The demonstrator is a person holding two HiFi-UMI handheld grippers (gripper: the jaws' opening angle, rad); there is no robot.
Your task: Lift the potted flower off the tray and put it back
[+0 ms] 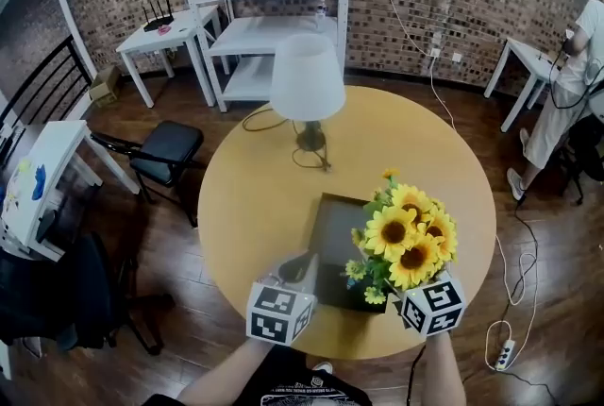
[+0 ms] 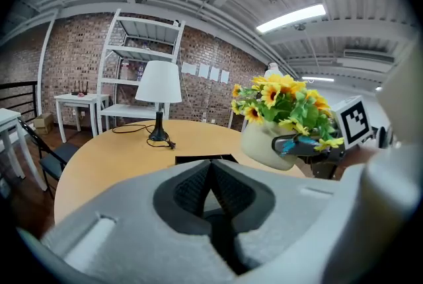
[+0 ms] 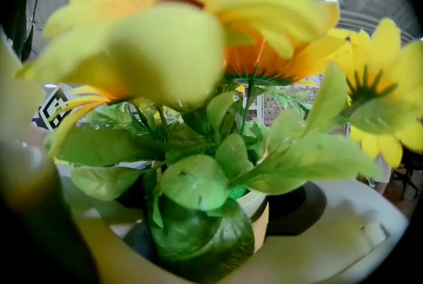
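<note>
The potted flower point(image 1: 404, 236) is a bunch of yellow sunflowers in a cream pot point(image 2: 268, 144). My right gripper point(image 1: 408, 293) is shut on the pot at its rim point(image 3: 259, 209), and leaves and blooms fill the right gripper view. In the left gripper view the pot hangs clear of the table, to the right of the dark square tray point(image 2: 205, 159). The tray point(image 1: 330, 239) lies on the round wooden table near its front edge. My left gripper point(image 1: 300, 270) hovers over the tray's near left corner, and its grey foam jaws point(image 2: 211, 190) meet with nothing between them.
A white-shaded lamp point(image 1: 307, 83) with a black cable stands at the table's far side. Beyond it are a white shelf unit point(image 1: 274, 8) and white side tables. A black chair point(image 1: 165, 149) stands at the left, and a person point(image 1: 566, 93) at the far right.
</note>
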